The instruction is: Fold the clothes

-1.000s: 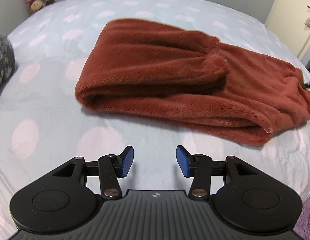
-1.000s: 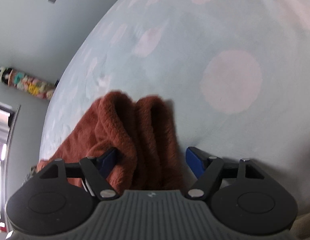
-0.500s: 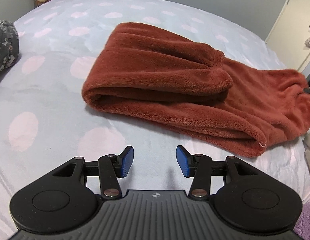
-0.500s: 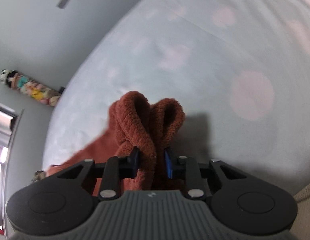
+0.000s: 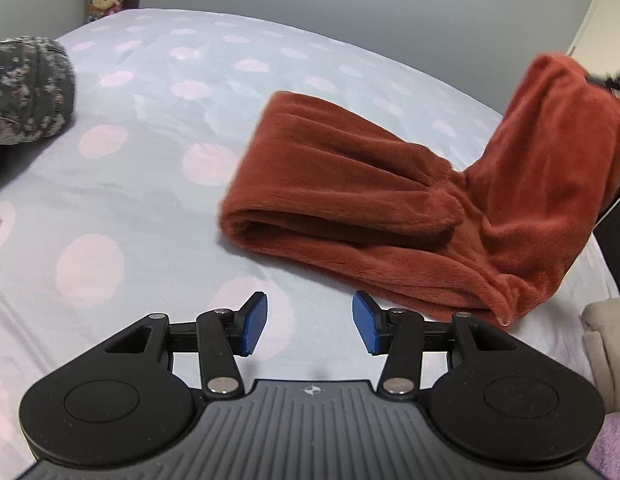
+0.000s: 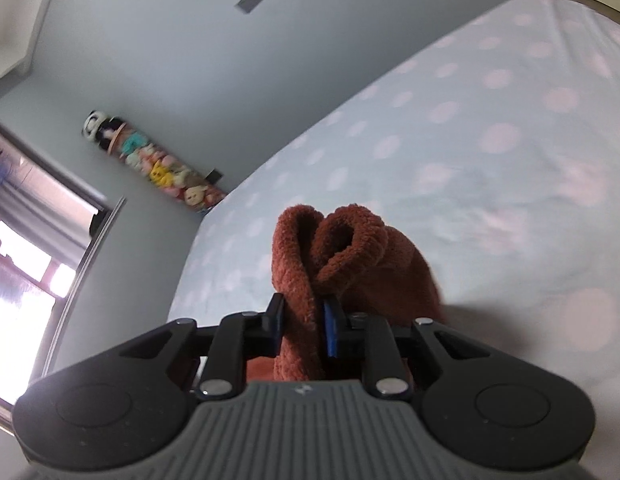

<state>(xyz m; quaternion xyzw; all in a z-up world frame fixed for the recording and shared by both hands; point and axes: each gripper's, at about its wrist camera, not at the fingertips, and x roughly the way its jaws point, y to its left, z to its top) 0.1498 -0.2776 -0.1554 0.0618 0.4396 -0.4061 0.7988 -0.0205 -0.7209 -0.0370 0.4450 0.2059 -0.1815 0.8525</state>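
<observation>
Your right gripper (image 6: 302, 330) is clamped down hard on a thick bunch of the rust-brown plush fleece garment (image 6: 330, 248), its jaws nearly together with the pile squeezed between them. The doubled edge curls up past the fingertips toward 12 o'clock. In the left wrist view that same end of the rust-brown plush fleece garment (image 5: 370, 200) stands lifted at about 2 o'clock, while the folded bulk lies flat on the pale blue bedsheet with pink dots (image 5: 150, 200), running from centre toward 3 o'clock.

Your left gripper (image 5: 309, 326) hangs wide apart over bare sheet and holds nothing. The garment's near edge lies just beyond its right fingertip, at about 1 o'clock.

Expect this fabric to be soft, limp and fairly bulky. It looks thick enough to fill the jaws, and it will probably sag and drag, not swing over as a flat panel. The pile seems grippy, not slick, so a pinch across stacked layers should hold. Take the lower corner near 4 o'clock with your left, so both corners of the raised end travel together; otherwise the fold may land skewed.

A dark mottled bundle of cloth (image 5: 28, 92) sits at 10 o'clock, well apart. A row of stuffed toys (image 6: 154, 168) lines the far wall.
</observation>
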